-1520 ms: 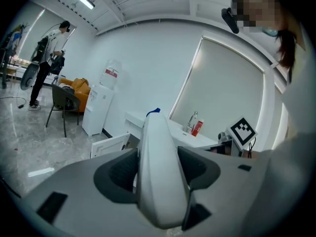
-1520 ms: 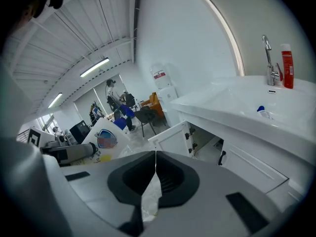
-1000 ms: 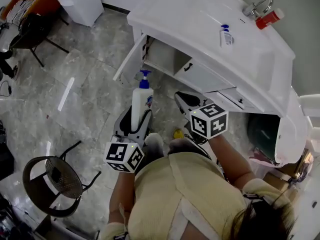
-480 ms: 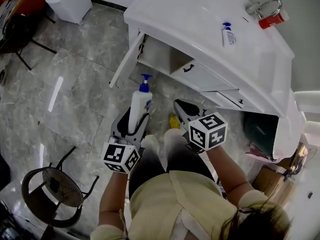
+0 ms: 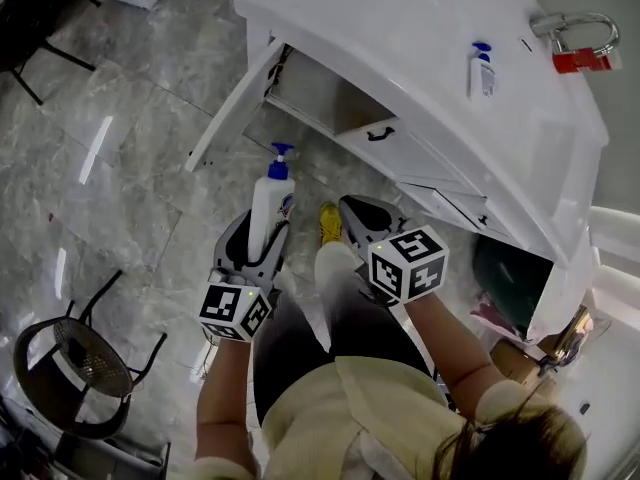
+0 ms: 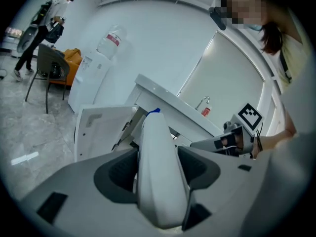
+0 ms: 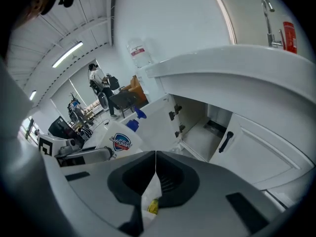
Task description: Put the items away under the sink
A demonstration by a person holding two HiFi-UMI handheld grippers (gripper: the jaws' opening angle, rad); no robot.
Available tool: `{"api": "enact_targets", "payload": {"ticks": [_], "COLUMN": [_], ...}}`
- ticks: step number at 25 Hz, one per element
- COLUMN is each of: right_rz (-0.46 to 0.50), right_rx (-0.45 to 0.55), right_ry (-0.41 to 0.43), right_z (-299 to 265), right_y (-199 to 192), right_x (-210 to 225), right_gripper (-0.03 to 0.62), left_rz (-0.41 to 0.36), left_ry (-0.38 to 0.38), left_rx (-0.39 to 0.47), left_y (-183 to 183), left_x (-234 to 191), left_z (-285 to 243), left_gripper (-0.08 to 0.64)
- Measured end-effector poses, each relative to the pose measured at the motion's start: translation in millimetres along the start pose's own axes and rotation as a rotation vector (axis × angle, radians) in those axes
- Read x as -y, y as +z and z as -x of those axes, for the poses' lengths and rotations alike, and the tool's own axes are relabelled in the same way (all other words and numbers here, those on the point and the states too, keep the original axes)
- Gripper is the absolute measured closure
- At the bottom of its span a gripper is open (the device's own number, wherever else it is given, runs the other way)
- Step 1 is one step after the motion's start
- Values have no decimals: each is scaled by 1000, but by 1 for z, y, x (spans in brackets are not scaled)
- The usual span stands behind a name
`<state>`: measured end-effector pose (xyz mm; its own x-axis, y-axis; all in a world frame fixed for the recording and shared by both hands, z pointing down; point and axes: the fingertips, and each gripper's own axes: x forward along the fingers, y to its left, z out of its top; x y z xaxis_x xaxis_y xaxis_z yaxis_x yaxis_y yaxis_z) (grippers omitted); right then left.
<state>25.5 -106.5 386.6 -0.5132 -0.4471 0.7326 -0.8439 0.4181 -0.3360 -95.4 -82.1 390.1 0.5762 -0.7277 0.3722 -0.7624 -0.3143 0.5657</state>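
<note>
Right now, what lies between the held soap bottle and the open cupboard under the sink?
Only bare floor lies between the soap bottle and the cupboard, as the head view shows.

White counter (image 5: 400,28): a small bottle (image 5: 481,68) lies toward its back edge and a red can (image 5: 580,61) sits just beside the tap (image 5: 580,23) (back corner). Below it, a cabinet (image 5: 330,103) with its door (image 5: 225,108) open. On the grey floor (image 5: 130,168) stands a chair (image 5: 75,353).

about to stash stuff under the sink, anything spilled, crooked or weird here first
Nothing stands out. The tall white pump bottle with a blue top is clamped in the left hand-held gripper, the white cabinet door hangs open ready for it, and the grey marble floor shows no spill.
</note>
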Motion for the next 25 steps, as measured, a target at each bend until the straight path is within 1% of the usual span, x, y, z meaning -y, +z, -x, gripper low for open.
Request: {"api": "enact_targets", "payload": {"ticks": [3,8,13,16,21,25], "right_rz": [19,71,80,90,91,89], "right_rx": [-27,-70,-86,-95,-98,-99], "right_ry": [21,49,47,48,38,28], "right_z": [-17,-49,-85,-103,-128,-143], "right_y": [-4,-13,-25,-30,-42,-49], "right_x": [15,40,61,73,88,97], "right_gripper": [566,566,566,566,566,566], "left_rz": [26,36,33,30,58,81], "left_ry": [24,42,39,50,85,98], "left_rx": [14,47,38,33,46,52], "left_y": [-16,-41,-69,-85,-104,-117], "left_x": [-9,-19,-32,-40,-60,-73], "left_z": [-21,-56,-83,-97,-109,-116], "left_gripper": [276,276,276,276,276,276]}}
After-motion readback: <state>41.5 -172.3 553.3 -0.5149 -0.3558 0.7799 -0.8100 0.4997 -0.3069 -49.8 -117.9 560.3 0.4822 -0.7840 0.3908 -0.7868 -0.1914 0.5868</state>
